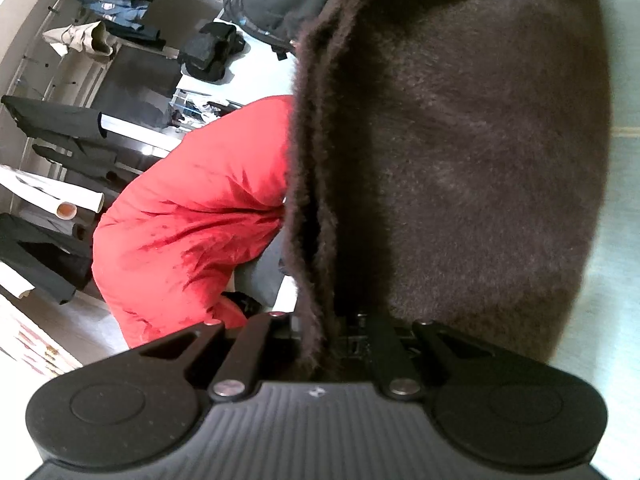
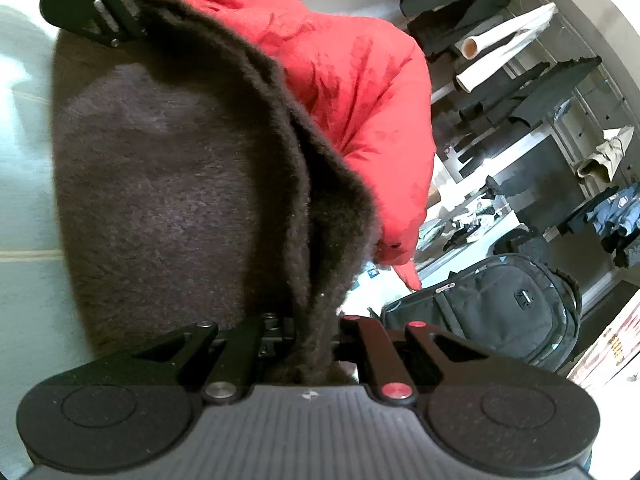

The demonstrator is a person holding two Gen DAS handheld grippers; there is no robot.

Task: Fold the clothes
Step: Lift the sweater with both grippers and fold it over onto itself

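Note:
A dark brown fuzzy garment [image 1: 460, 160] fills the left wrist view and hangs doubled over the pale table [image 1: 616, 240]. My left gripper [image 1: 332, 340] is shut on the garment's edge, its fingers buried in the pile. In the right wrist view the same brown garment [image 2: 172, 184] stretches from my right gripper [image 2: 312, 340], which is shut on its folded edge, up to the left gripper [image 2: 136, 12] at the top left. The fingertips of both grippers are hidden by the fabric.
A person in a red jacket [image 1: 192, 216] stands close behind the garment [image 2: 352, 80]. A black backpack [image 2: 492, 308] lies on the table, with dark folded clothes [image 1: 212, 52] nearby. Clothes hang on wall racks [image 1: 56, 128] beyond.

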